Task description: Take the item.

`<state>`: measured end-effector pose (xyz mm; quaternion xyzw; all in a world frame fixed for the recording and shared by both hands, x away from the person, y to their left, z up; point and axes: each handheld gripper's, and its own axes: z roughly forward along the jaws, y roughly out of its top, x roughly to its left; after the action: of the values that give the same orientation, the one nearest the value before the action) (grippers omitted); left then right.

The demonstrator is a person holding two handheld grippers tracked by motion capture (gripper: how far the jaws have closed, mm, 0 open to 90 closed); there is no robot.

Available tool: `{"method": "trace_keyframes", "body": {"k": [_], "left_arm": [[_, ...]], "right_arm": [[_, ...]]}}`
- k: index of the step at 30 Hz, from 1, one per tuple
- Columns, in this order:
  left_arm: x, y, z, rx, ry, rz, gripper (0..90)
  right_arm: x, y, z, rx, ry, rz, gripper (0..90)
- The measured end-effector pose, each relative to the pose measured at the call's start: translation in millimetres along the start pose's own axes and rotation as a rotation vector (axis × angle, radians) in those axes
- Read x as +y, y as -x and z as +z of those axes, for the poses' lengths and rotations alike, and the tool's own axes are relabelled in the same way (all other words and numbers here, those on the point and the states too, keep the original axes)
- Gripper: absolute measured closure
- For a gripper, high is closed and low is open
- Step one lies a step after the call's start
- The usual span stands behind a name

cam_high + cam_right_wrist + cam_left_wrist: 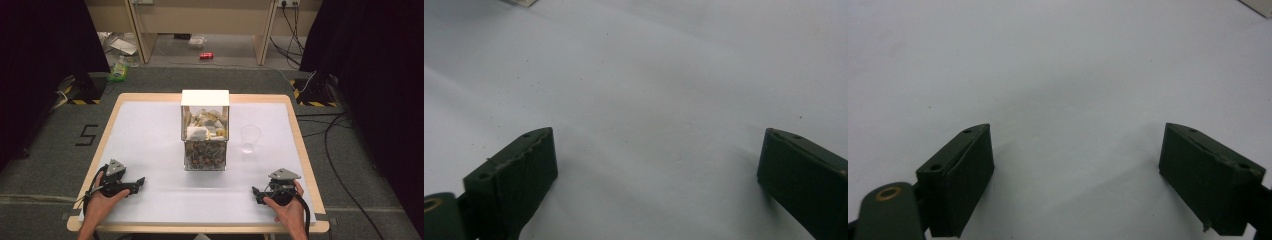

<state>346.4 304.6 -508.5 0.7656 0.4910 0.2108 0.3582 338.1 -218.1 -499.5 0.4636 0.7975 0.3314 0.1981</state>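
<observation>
Both grippers rest low at the near edge of the table (150, 125), well apart from everything. Left gripper (141, 181): jaws spread wide in its own view, bare white surface between them. Right gripper (255, 192): same, jaws fully apart, nothing pinched.

The clear box (205, 131) with the white lid stands mid-table, upright, packed with what look like wrapped pieces, pale ones above, darker ones below. An empty clear cup (250, 138) stands just beside it on the right, not touching.

My read: nothing begun. Box shut, cup empty, neither claw near them. All the reaching, opening and filling is left, as I judge it.
</observation>
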Motion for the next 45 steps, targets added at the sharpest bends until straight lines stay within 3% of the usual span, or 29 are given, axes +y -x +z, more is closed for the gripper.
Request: {"method": "trace_keyframes", "body": {"k": [4,11,28,45], "left_arm": [[0.0,0.0,0.0,0.0,0.0,0.0,13.4],[0.0,0.0,0.0,0.0,0.0,0.0,13.4],[0.0,0.0,0.0,0.0,0.0,0.0,13.4],[0.2,0.0,0.1,0.001,0.0,-0.001,13.4]], "right_arm": [[-0.7,1.5,-1.8,0.003,0.022,0.0,15.6],[-1.0,3.4,-3.2,0.005,0.03,-0.004,19.7],[9.8,-2.3,-20.5,0.025,0.131,-0.02,30.9],[46.9,-18.2,-56.7,0.088,0.27,-0.075,36.8]]}}
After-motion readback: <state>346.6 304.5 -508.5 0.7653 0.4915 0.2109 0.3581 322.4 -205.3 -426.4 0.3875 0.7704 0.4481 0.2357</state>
